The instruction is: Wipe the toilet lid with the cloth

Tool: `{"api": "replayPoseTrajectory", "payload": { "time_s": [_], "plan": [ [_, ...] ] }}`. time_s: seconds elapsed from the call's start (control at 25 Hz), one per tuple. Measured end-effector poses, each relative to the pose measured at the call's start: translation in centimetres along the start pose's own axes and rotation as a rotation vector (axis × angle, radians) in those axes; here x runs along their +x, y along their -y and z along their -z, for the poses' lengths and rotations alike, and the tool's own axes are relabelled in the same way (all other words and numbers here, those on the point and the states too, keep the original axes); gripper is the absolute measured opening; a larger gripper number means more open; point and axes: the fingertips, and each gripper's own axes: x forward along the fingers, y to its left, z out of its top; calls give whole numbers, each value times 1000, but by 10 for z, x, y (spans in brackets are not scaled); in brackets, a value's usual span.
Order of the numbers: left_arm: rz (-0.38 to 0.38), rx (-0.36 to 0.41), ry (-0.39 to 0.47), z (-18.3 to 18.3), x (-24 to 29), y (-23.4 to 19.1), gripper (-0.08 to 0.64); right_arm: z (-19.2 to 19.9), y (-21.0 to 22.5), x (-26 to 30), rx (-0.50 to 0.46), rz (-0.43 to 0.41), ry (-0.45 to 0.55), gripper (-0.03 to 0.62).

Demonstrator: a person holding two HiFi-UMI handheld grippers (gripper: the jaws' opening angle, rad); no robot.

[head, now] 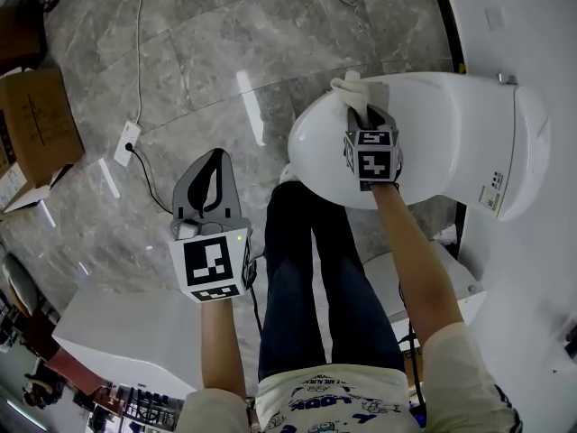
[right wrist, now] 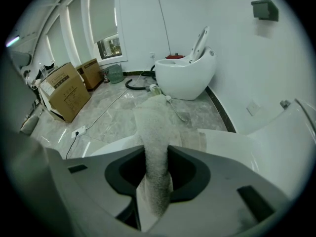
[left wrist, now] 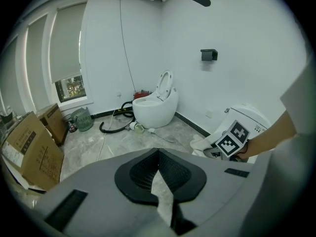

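A white toilet with its lid (head: 433,133) down stands at the right of the head view. My right gripper (head: 366,115) rests over the front of that lid, shut on a pale cloth (head: 348,87) that sticks out past the fingertips. In the right gripper view the cloth (right wrist: 154,147) runs up between the jaws and drapes on the white lid (right wrist: 232,142). My left gripper (head: 210,165) hangs over the floor to the left of the toilet, shut and holding nothing. The left gripper view shows its closed pads (left wrist: 159,174) and, at right, the toilet (left wrist: 249,117) with the other gripper's marker cube.
Grey marble floor (head: 207,70) with a power strip and cable (head: 128,142). Cardboard boxes (head: 32,124) stand at the left. A second white toilet (left wrist: 155,105) with raised lid stands by the far wall, hoses beside it. A white block (head: 135,341) lies at the lower left.
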Motion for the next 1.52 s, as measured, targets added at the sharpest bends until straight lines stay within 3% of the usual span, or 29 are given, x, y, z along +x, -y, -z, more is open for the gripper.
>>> {"api": "replayPoseTrajectory", "payload": {
  "time_s": [0.48, 0.76, 1.16, 1.52],
  "plan": [
    [-20, -25, 1, 18, -18, -20, 3, 18, -101, -4, -105, -159, -12, 104],
    [-28, -26, -6, 29, -24, -27, 3, 34, -140, -10, -177, -203, -19, 104],
    [-20, -10, -3, 26, -26, -23, 3, 58, -165, -23, -292, -294, -39, 104],
    [4, 16, -1, 14, -18, -2, 3, 89, -165, -39, -507, -382, -63, 104]
  ]
}}
